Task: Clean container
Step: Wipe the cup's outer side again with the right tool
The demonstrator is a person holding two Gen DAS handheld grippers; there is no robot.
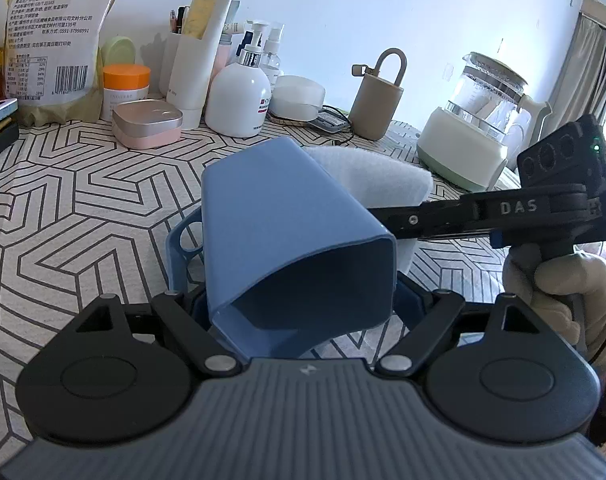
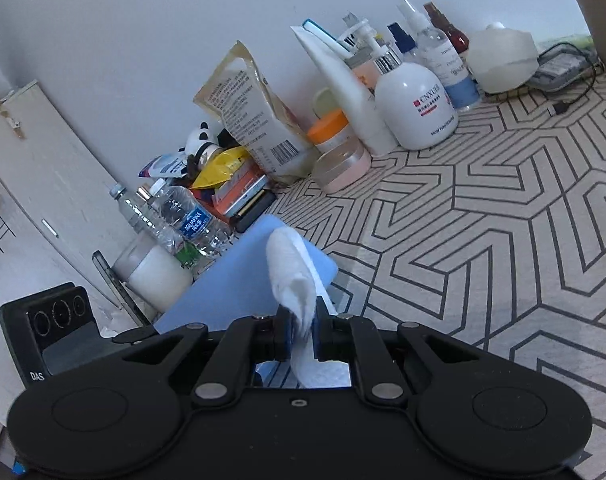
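Note:
My left gripper is shut on a blue rectangular container, held tilted above the table with its open mouth facing the camera. A white cloth lies against the container's far right side. My right gripper is shut on that white cloth and presses it on the blue container's outer wall. The right gripper's body reaches in from the right in the left wrist view. The left gripper's body shows at the lower left in the right wrist view.
A patterned tablecloth covers the table. Along the wall stand a white pump bottle, tubes, jars, a pink case, a snack bag, a beige canister and a glass kettle. Water bottles stand at the left.

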